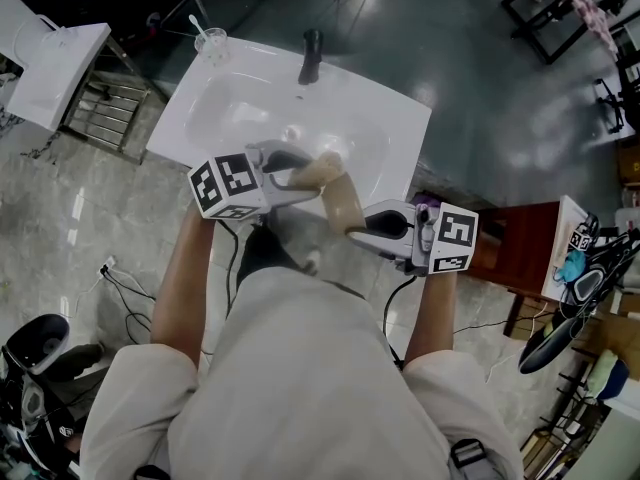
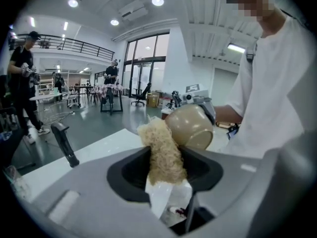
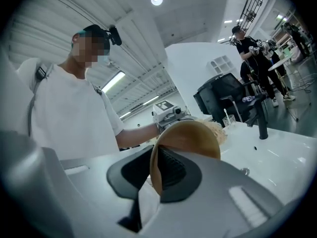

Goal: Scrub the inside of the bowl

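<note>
Starting at the far left, a clear glass tumbler (image 1: 211,40) with a white stick leaning in it is standing on the back corner of the sink (image 1: 220,108). The sink is a glossy white slab with a shallow rounded basin, and a stubby black faucet (image 1: 311,56) is rising from its back edge.

Moving in, the left gripper (image 1: 292,173), grey moulded plastic with its marker cube, is clamping a scrubber (image 1: 320,172). It's a pale, straw-coloured wad, coarse and fibrous like loofah, and it's sticking up out of jaws that are pinching narrowly on its lower end.

Right beside it, the bowl (image 1: 346,206) is hanging in the air over the sink's near edge: smooth, tan, matte and round-bellied. The right gripper (image 1: 368,230) is gripping it by the rim. Its jaws are standing nearly together with the thin wall sandwiched between them, and a ribbed black pad is pressing on one face. Further right, a reddish-brown stand (image 1: 520,253) is sitting by the sink.

Now the hard parts. The bowl's inside isn't showing properly anywhere. The left gripper view is catching its rounded outer side, and the right gripper view is getting the rim almost edge-on. There the scrubber is peeking over the far rim, touching the bowl or just beside it; which, I can't tell. The scrubber's lower end is buried between the jaws, and both hands are tucked out of sight behind the marker cubes.
</note>
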A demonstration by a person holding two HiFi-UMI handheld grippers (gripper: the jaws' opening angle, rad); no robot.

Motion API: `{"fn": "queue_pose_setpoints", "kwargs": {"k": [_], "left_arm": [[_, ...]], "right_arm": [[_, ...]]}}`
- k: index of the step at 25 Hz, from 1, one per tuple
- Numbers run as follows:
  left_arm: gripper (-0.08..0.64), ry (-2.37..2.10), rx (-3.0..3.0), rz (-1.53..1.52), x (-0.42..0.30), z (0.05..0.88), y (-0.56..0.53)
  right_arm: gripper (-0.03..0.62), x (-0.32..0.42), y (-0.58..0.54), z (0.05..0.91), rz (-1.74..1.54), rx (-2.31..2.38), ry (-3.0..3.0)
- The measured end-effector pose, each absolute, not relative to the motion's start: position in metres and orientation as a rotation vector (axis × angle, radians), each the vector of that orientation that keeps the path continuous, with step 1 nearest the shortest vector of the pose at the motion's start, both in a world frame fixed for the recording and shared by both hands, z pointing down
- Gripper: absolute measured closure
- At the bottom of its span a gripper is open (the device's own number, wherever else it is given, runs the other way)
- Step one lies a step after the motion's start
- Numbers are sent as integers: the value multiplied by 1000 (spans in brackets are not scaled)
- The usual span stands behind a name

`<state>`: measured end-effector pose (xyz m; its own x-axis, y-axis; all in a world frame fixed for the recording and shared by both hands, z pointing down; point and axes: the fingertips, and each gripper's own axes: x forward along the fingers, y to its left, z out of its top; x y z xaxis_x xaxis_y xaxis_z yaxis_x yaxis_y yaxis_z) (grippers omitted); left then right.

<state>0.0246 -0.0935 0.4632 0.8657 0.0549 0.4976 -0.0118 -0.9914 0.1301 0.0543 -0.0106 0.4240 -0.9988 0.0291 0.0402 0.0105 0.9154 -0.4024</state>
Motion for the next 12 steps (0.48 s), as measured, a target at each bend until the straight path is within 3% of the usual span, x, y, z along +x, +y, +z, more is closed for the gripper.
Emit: {"fn": "queue_pose_setpoints", "kwargs": {"k": [12], "left_arm": [[382, 124, 2848, 866, 35, 488, -72]], "right_arm": [[578, 69, -54, 392, 629, 257, -3232]]}}
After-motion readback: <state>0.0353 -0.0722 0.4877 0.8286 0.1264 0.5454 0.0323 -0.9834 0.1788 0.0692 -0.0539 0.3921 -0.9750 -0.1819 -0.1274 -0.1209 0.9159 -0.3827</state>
